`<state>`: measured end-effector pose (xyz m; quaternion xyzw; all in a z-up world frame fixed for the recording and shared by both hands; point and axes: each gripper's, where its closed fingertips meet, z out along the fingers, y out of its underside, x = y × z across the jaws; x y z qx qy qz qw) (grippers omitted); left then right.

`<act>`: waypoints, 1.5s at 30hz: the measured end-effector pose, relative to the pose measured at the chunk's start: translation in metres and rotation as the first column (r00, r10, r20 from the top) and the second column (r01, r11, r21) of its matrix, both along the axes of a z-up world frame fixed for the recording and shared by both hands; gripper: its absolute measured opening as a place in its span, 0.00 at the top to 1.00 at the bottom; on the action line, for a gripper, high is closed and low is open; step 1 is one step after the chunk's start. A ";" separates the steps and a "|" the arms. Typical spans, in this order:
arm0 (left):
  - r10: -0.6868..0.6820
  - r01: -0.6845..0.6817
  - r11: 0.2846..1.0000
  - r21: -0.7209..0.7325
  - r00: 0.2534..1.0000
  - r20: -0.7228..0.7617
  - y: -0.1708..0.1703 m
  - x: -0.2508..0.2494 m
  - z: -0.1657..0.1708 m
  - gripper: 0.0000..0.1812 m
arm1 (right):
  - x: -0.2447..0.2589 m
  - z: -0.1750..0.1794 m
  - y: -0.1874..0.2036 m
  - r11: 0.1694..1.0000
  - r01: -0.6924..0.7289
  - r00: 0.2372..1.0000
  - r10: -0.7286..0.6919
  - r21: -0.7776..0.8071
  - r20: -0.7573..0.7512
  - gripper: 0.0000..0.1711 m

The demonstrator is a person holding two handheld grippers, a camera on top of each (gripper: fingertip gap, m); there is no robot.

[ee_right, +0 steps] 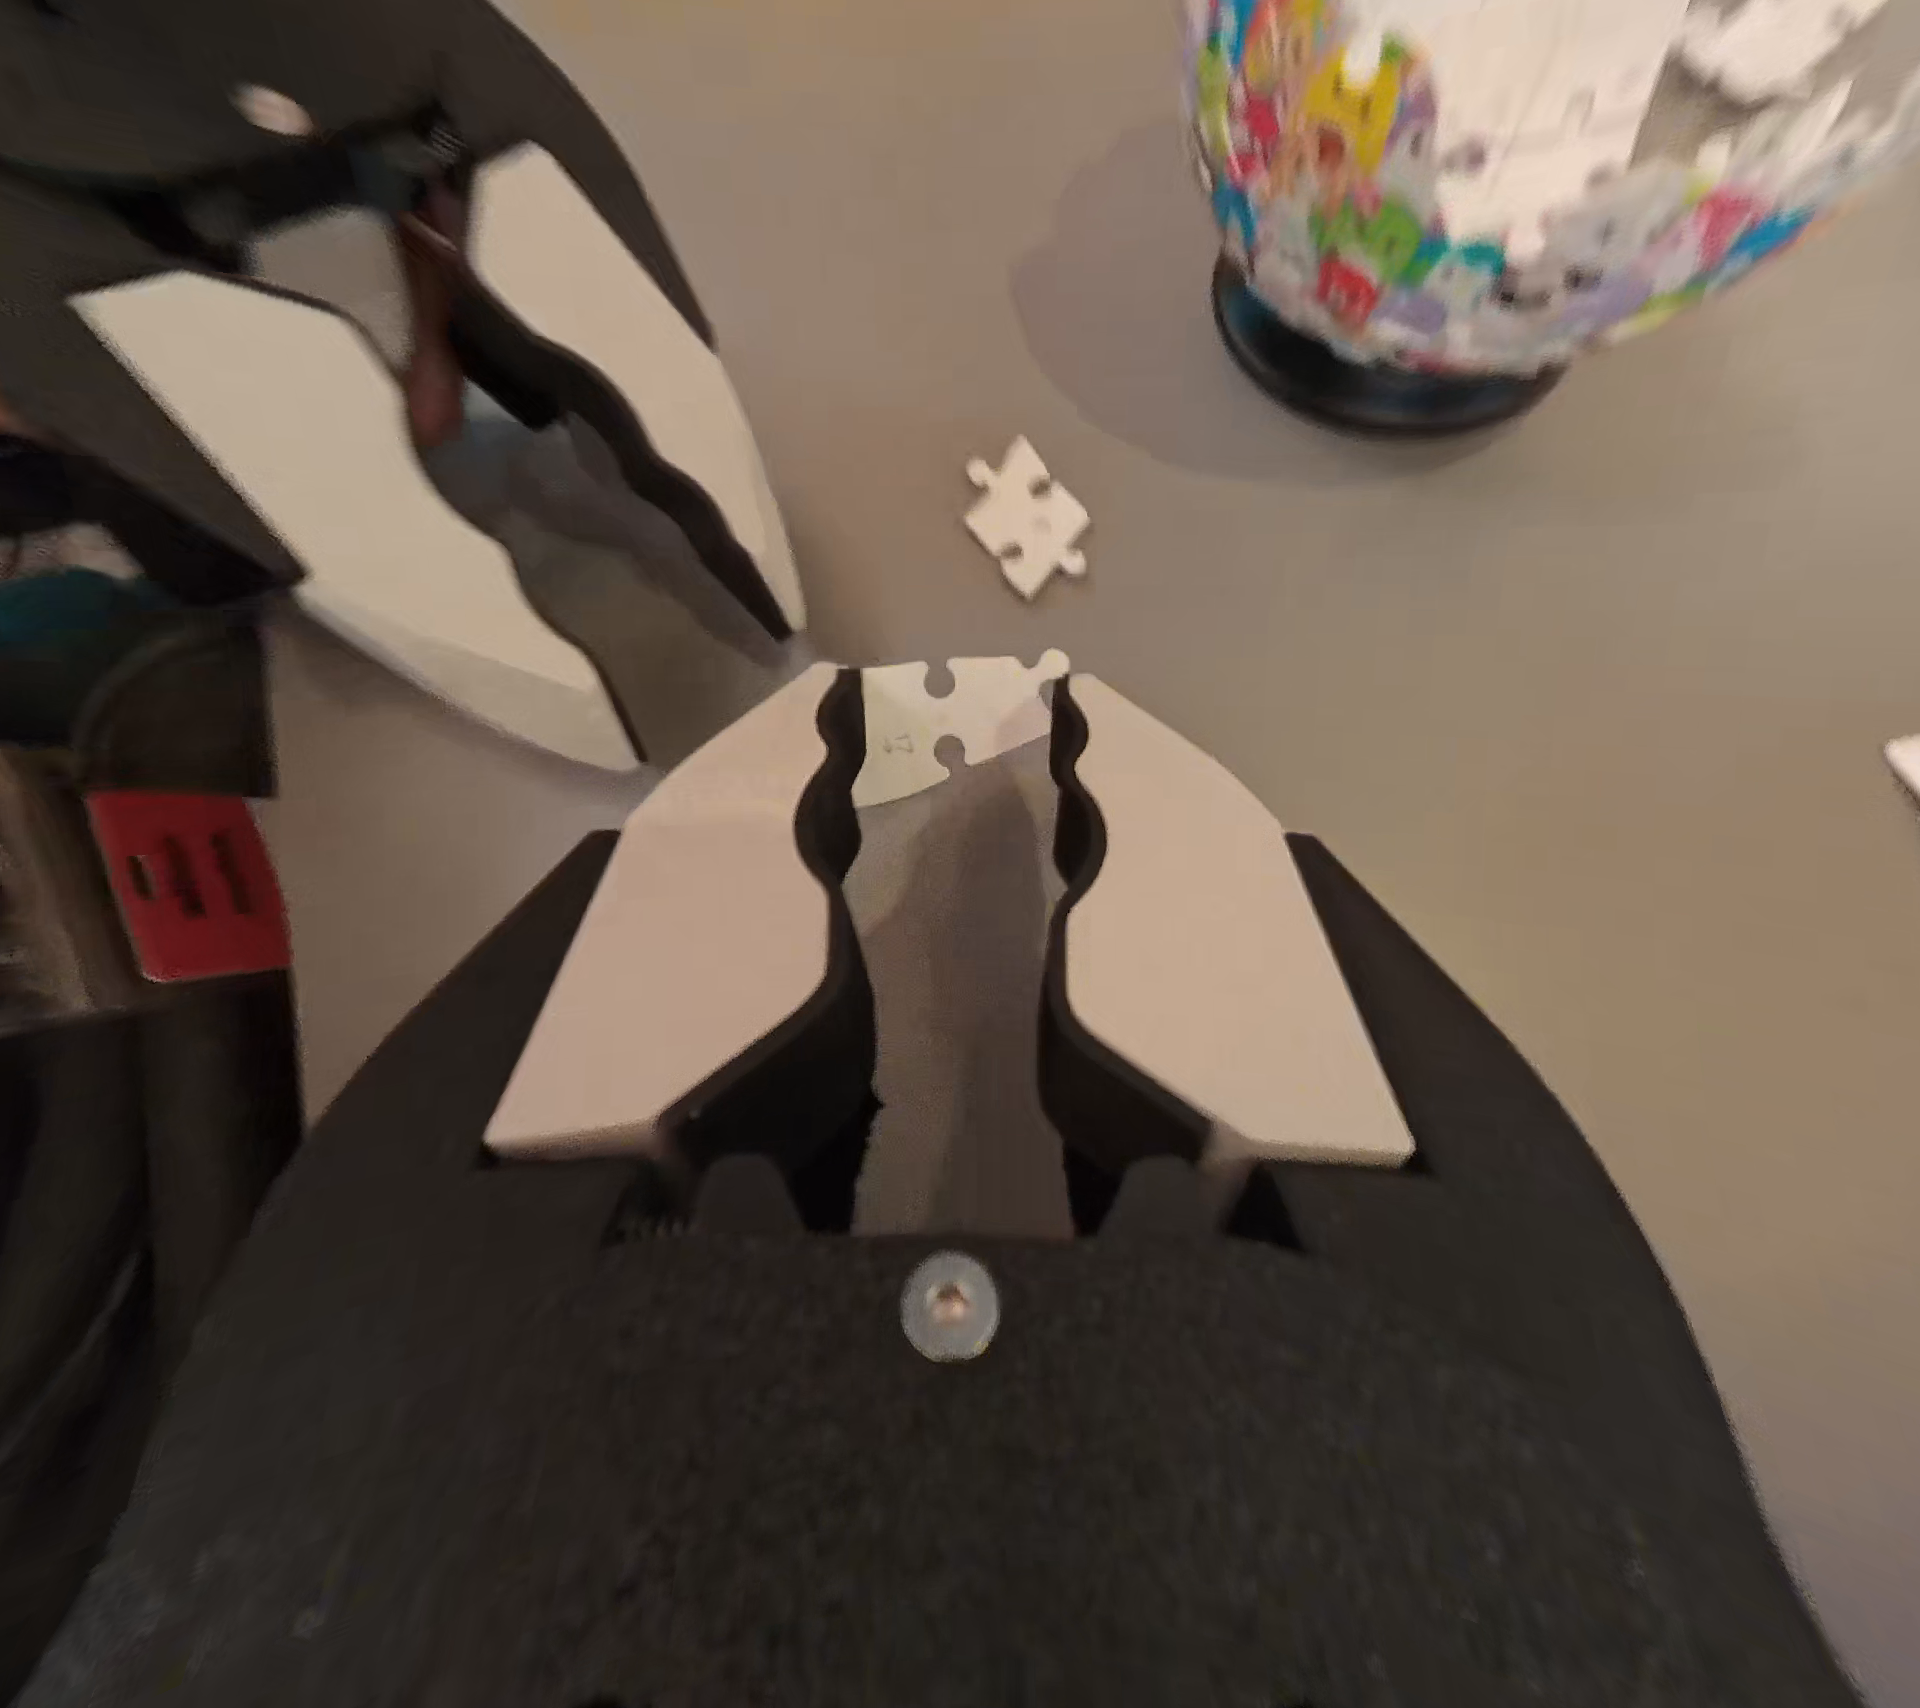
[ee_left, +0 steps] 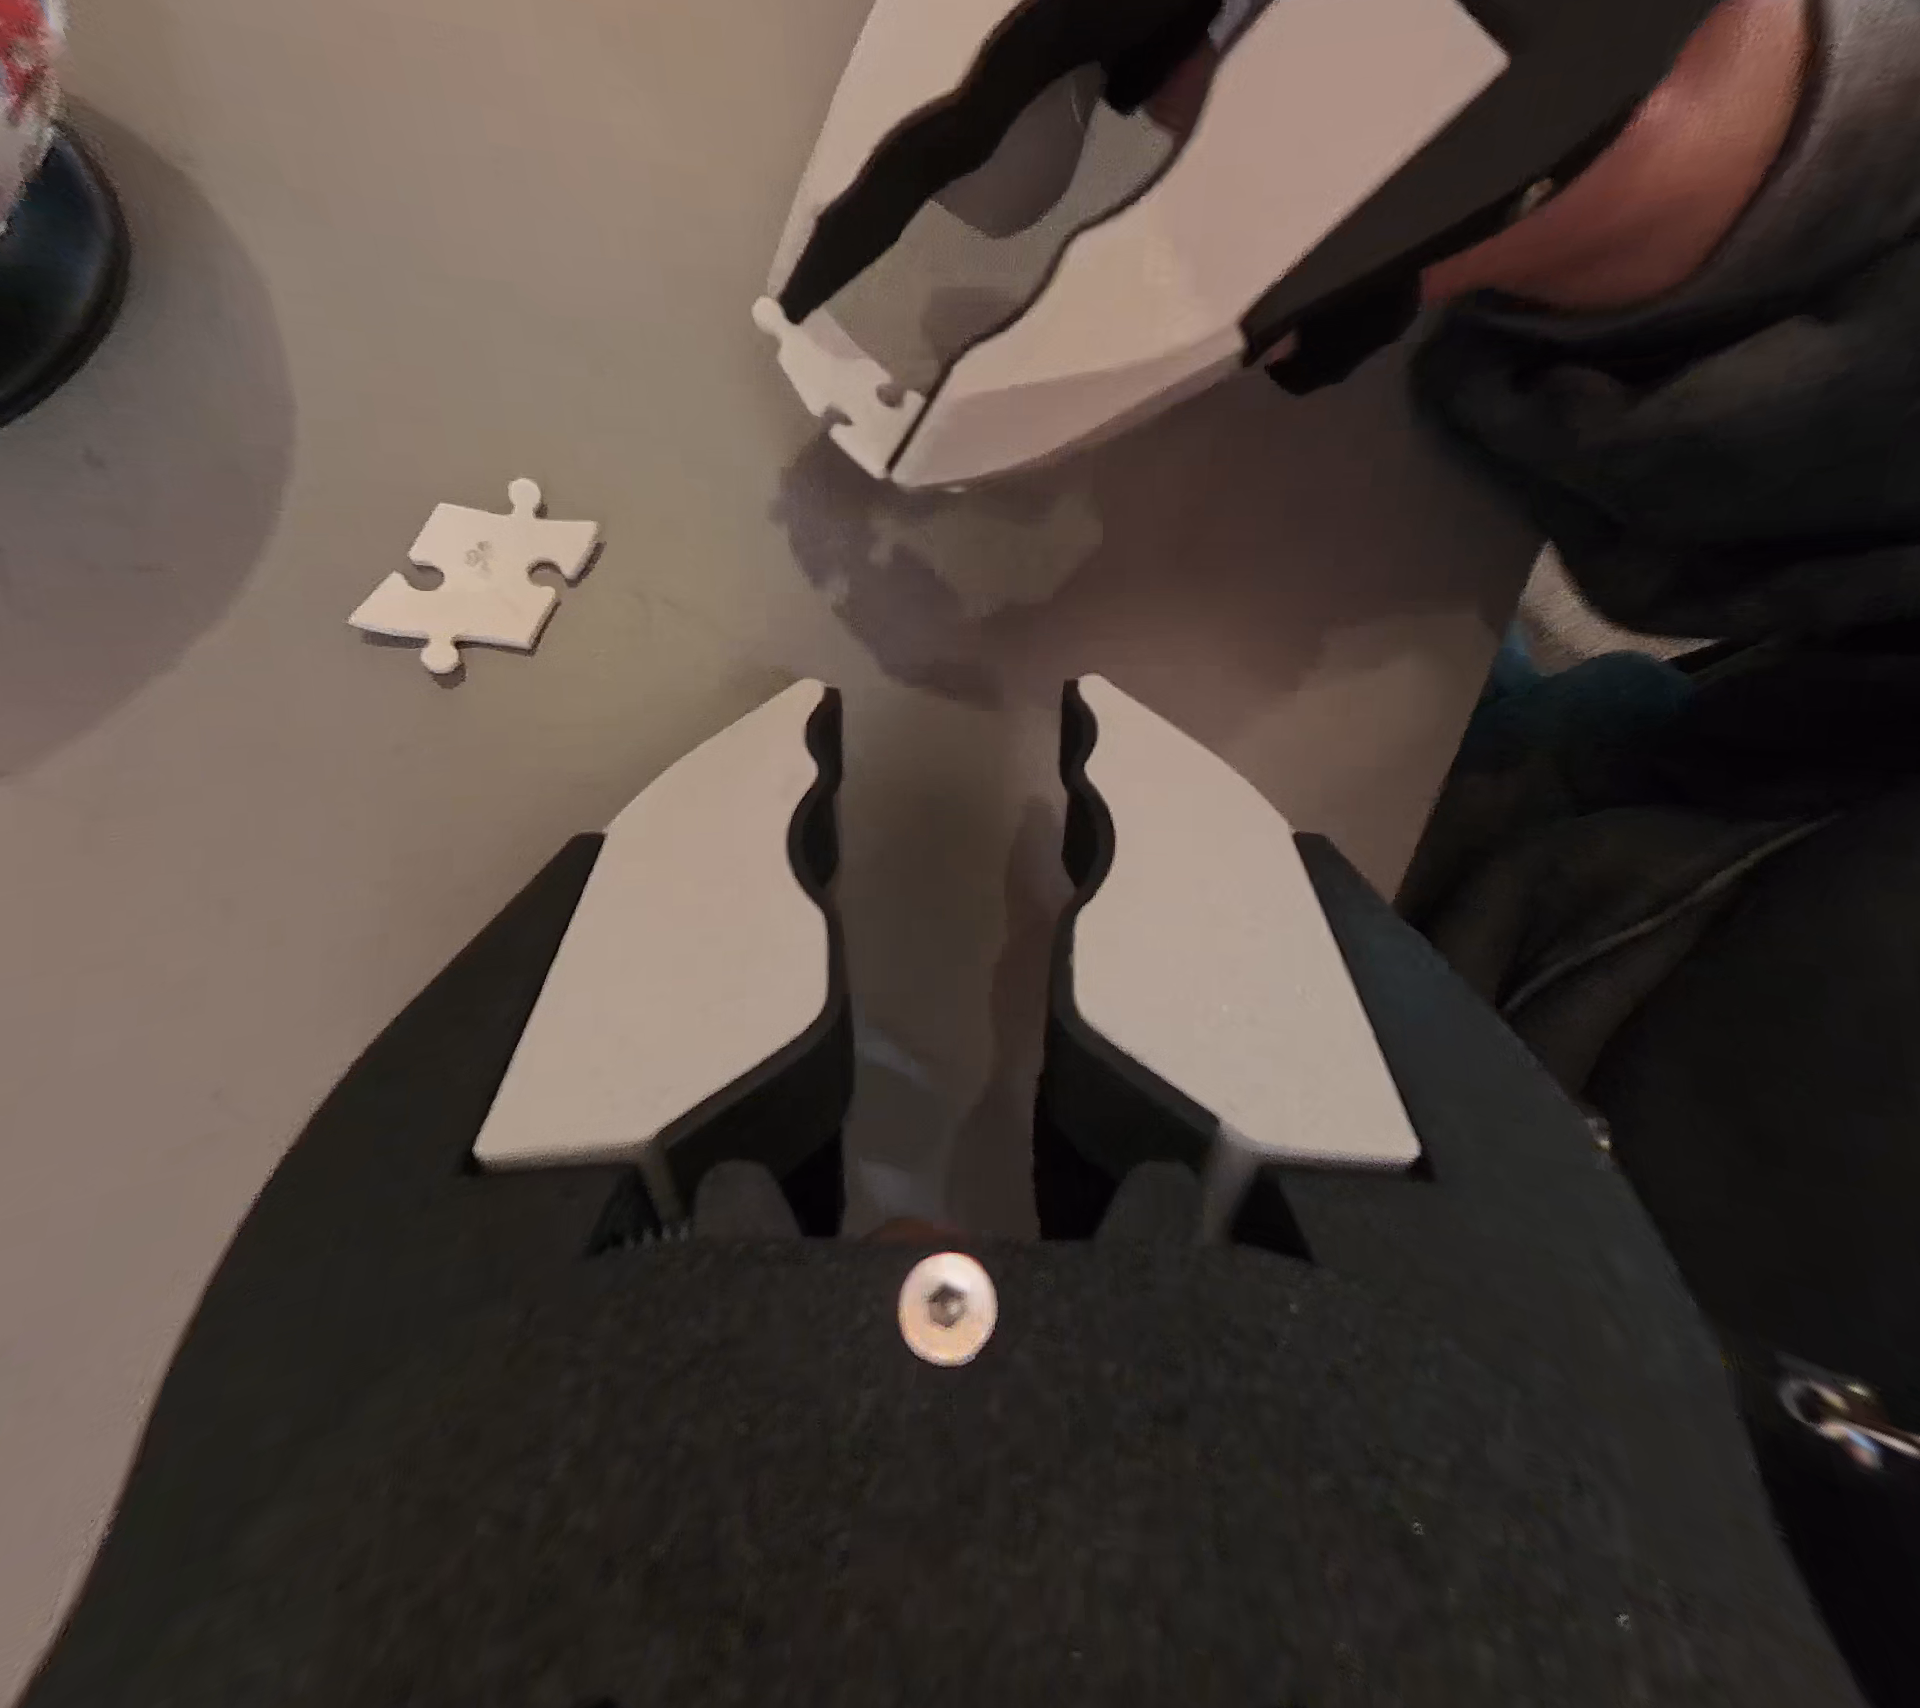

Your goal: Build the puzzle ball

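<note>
Pinching a white piece (ee_right: pixel 961 728) at its tips, your right gripper (ee_right: pixel 956 682) hangs low over the grey table (ee_right: pixel 1351 931), the piece's blank back facing the camera and a knob poking out past the right finger. It looks like a tip-only hold, so don't squeeze harder or twist fast; I'd guess it could pivot between the pads.

Your left gripper (ee_left: pixel 945 702) has its fingers spread with nothing between them, hovering just beside the right one. Use it: I'd bring it in to steady the piece or take a second edge before you travel.

The ball (ee_right: pixel 1538 100) sits on its dark stand (ee_right: pixel 1382 391) up and to the right, well apart from the held piece. It's part-built, with coloured pieces round the lower half and white backs showing through the open top. A second loose piece (ee_right: pixel 1027 515) lies flat on the table between you and the ball, so lift clear over it.

Before you approach, turn the piece so its curve matches the shell and the printed side faces out. The view is blurred, so I can't tell which gap it fits. Come in slow, line up knob to socket, then press.
</note>
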<state>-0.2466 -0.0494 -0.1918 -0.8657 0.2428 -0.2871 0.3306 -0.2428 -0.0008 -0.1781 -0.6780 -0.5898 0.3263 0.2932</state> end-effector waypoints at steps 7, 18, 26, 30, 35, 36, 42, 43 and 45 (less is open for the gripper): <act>0.030 0.060 0.989 -0.133 0.809 0.587 0.000 0.000 0.056 0.80 | -0.018 0.034 -0.031 0.988 -0.101 0.980 0.118 0.113 -0.162 0.80; 0.011 0.202 0.961 -0.189 0.653 0.757 -0.010 -0.001 0.070 0.84 | -0.025 0.046 -0.049 0.962 -0.174 0.945 0.223 0.209 -0.241 0.80; 0.005 0.200 0.956 -0.213 0.718 0.696 -0.012 0.002 0.059 0.98 | -0.024 0.051 -0.065 0.923 -0.239 0.909 0.322 0.302 -0.265 0.77; 0.034 0.160 0.954 -0.252 0.779 0.626 -0.009 -0.006 0.046 0.99 | -0.021 0.048 -0.063 0.925 -0.248 0.914 0.322 0.289 -0.248 0.76; -0.103 0.181 0.964 -0.196 0.929 0.356 -0.019 -0.009 0.024 0.99 | -0.024 0.059 -0.051 0.964 -0.264 0.923 0.257 0.012 -0.286 0.86; -0.125 0.195 0.963 -0.185 0.934 0.335 -0.022 -0.008 0.024 0.99 | -0.025 0.055 -0.055 0.951 -0.303 0.923 0.278 -0.059 -0.265 0.87; -0.154 0.214 0.959 -0.184 0.943 0.293 -0.027 -0.005 0.020 0.99 | -0.025 0.028 -0.067 0.926 -0.360 0.928 0.344 -0.110 -0.143 0.95; -0.158 0.217 0.960 -0.179 0.943 0.293 -0.028 -0.004 0.020 0.99 | -0.025 0.024 -0.068 0.926 -0.359 0.930 0.346 -0.112 -0.124 0.95; -0.162 0.220 0.959 -0.181 0.943 0.289 -0.028 -0.005 0.020 0.99 | -0.025 0.021 -0.069 0.926 -0.361 0.931 0.350 -0.109 -0.106 0.96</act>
